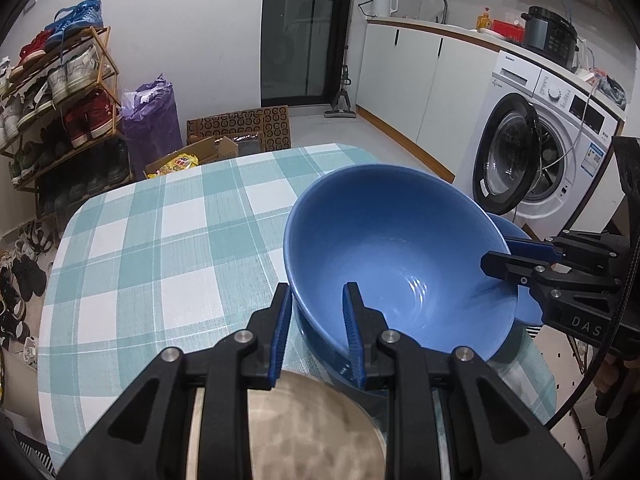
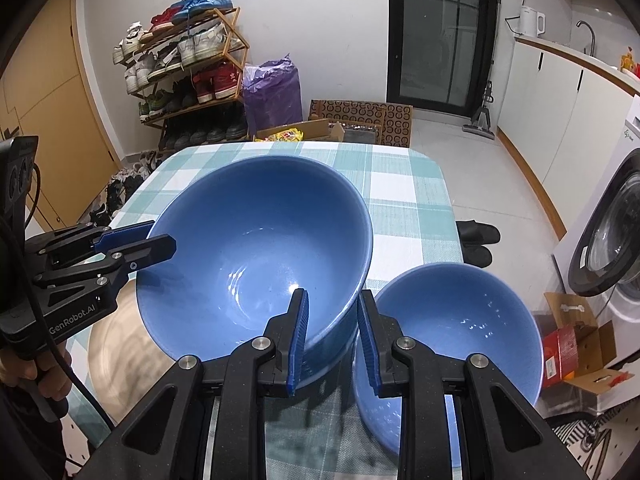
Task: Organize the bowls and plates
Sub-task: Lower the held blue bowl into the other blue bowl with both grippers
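The table with the teal-and-white checked cloth (image 2: 404, 184) carries all the crockery in view. The large, deep blue glazed bowl (image 2: 256, 256) is held tilted above the cloth, carried between both tools. The left gripper (image 1: 316, 330) is clamped on the bowl's near rim, one pad inside the wall and one outside. The right gripper (image 2: 332, 334) is closed on the opposite rim in the same manner. A smaller blue glazed bowl (image 2: 460, 328) stands on the cloth just beside the large one, at the table edge nearest the right gripper. A flat beige speckled plate (image 1: 304, 428) lies on the table below the left gripper, partly hidden and blurred.

Judgement: the step in hand is the placing of the large bowl, carried two-handed. Whether it is meant for the plate, the cloth or the small bowl cannot be told. The next move calls for levelling the bowl, lowering both hands together so neither rim slips, and releasing only once the base is seated.

Legible writing: "GenRobot.AI" on the left gripper's body in the right wrist view; "DAS" on the right gripper's body in the left wrist view. The white front-loading washing machine (image 1: 552, 140) bears a brand mark too small to read with certainty.
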A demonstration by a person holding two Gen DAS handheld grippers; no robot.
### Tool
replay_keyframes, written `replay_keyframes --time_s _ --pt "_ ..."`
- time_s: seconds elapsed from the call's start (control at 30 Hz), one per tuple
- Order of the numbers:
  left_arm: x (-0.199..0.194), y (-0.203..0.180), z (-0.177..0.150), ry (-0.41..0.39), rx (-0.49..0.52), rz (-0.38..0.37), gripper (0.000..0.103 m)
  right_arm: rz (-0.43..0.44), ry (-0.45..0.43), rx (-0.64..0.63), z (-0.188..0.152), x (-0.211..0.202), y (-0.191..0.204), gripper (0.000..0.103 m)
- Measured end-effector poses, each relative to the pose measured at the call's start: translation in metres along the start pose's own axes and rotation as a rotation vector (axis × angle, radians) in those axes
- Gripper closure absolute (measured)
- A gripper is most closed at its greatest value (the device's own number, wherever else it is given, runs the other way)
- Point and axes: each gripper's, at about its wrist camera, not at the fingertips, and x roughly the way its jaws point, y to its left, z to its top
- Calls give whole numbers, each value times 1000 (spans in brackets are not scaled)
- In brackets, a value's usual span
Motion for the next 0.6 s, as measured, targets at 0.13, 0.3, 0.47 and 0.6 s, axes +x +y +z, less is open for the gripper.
replay_keyframes --time_s 0.13,0.3,0.47,0.6 --pt "5 2 -5 12 -3 2 79 3 9 0 -3 5 1 78" --pt "10 2 -9 22 -2 7 79 3 19 -3 -6 10 3 78" --pt "12 0 -13 25 7 16 79 -6 30 -12 -8 16 6 78" --pt "15 -1 -15 31 13 24 79 -13 39 -20 -12 21 7 78"
